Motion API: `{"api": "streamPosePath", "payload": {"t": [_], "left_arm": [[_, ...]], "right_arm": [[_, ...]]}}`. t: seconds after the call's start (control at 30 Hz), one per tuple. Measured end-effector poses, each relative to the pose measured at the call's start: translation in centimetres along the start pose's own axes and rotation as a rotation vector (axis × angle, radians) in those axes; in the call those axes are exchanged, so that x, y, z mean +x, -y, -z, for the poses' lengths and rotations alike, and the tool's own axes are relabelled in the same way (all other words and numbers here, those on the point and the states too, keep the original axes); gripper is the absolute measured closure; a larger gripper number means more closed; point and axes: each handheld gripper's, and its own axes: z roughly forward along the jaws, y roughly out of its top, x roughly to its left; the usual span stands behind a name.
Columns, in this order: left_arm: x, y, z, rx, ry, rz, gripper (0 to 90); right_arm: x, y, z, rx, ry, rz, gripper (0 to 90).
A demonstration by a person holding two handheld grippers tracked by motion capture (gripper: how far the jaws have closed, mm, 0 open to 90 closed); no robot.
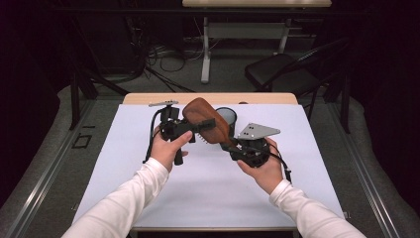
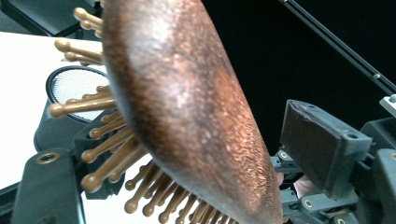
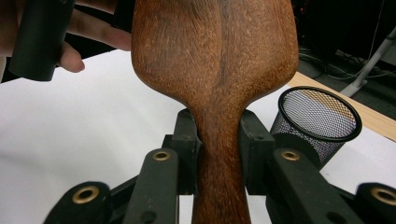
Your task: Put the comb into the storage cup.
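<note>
A wooden hairbrush [image 1: 205,119] hangs above the white table sheet, its oval back facing up. My right gripper [image 1: 231,145] is shut on its narrow handle [image 3: 218,154], one pad pressed on each side. My left gripper [image 1: 197,127] reaches in from the left and straddles the brush head [image 2: 187,93]. The peg bristles [image 2: 107,154] lie against one jaw, while the other pad [image 2: 317,144] stands apart from the wooden back, so this gripper is open. A black mesh cup [image 1: 228,116] stands upright just behind the brush.
The white sheet [image 1: 208,193] covers the wooden table [image 1: 148,98], whose far edge lies behind the cup. Past it stand a dark chair [image 1: 282,69], floor cables [image 1: 168,57] and another desk [image 1: 257,4]. The person's hand and the left gripper's body [image 3: 37,37] are near the brush.
</note>
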Motion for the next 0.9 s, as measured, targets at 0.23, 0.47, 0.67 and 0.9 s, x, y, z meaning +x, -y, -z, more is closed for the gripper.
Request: {"api": "streamPosePath", "payload": {"t": [0.23, 0.47, 0.67, 0.9], "left_arm": [[0.1, -0.1, 0.2, -0.013, 0.004, 0.007, 23.5], [0.7, 0.3, 0.6, -0.058, 0.03, 0.022, 28.7], [1.1, 0.4, 0.7, -0.056, 0.042, 0.05, 30.4], [1.2, 0.4, 0.9, -0.048, 0.018, 0.066, 35.4]], "right_arm": [[0.2, 0.1, -0.1, -0.023, 0.0, 0.003, 71.5], [0.5, 0.4, -0.4, -0.044, 0.008, 0.021, 71.6], [0.7, 0.8, -0.8, -0.055, 0.01, 0.026, 71.6], [0.8, 1.1, -1.0, -0.062, 0.004, 0.023, 71.6]]}}
